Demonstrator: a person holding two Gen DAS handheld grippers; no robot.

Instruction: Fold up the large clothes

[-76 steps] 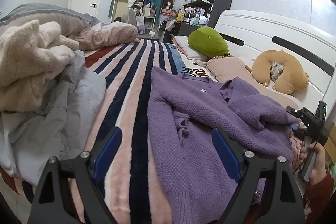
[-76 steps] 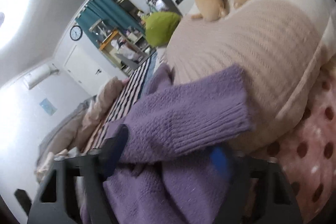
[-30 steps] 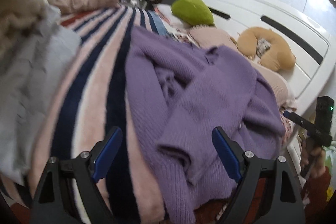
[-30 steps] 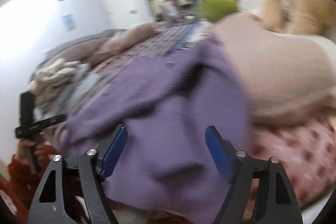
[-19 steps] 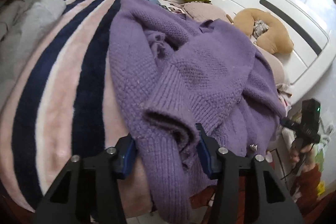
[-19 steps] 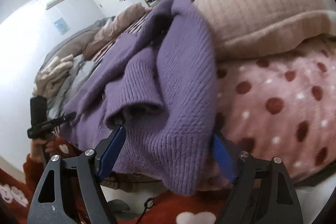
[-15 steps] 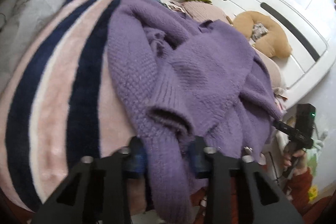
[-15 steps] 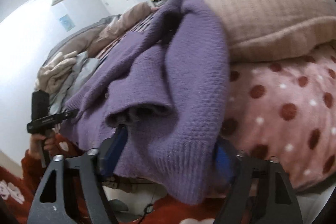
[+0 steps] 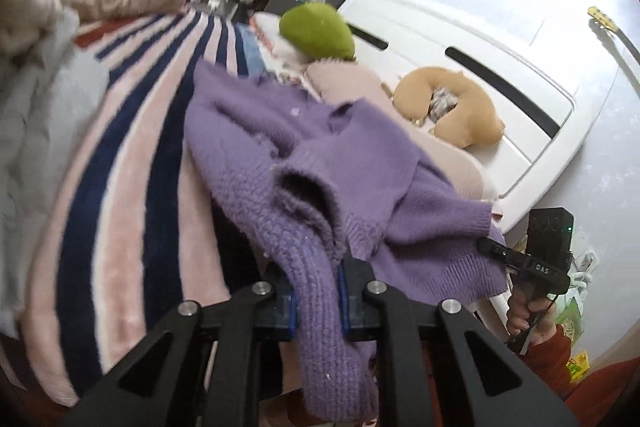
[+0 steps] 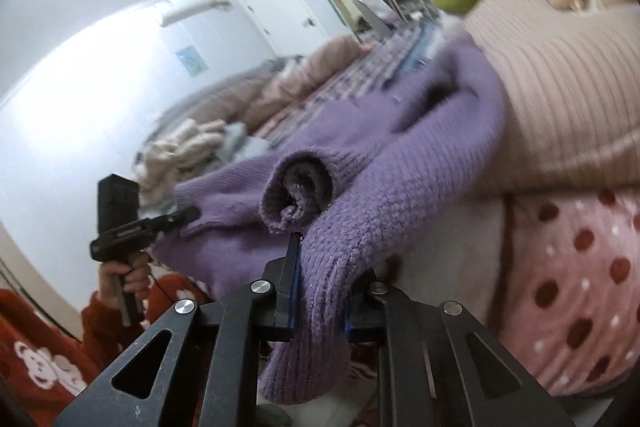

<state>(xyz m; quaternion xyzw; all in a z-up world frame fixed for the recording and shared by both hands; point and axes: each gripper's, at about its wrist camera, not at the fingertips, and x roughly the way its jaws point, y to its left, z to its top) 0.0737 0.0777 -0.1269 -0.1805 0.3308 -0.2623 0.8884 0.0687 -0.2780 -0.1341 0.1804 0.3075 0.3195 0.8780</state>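
Note:
A purple knit cardigan (image 9: 280, 131) lies crumpled on the striped bed blanket (image 9: 132, 163), its near edge hanging over the bed's side. My left gripper (image 9: 316, 299) is shut on a thick fold of its hem, beside a sleeve cuff opening (image 9: 300, 187). My right gripper (image 10: 320, 295) is shut on another fold of the same cardigan (image 10: 400, 147), just below a rolled cuff (image 10: 298, 193). Each gripper shows in the other's view, the right one (image 9: 520, 259) at the cardigan's right edge and the left one (image 10: 132, 227) at its left edge.
A beige ribbed pillow (image 10: 560, 75) and a pink dotted cover (image 10: 580, 287) lie right of the cardigan. A green cushion (image 9: 316, 31) and a tan neck pillow (image 9: 452, 111) sit by the white headboard (image 9: 460, 39). Grey and cream bedding (image 9: 36, 67) is piled at the left.
Both grippers went from open to shut on the cardigan's near edge. The cardigan's edge has lifted and bunched between the two grippers.

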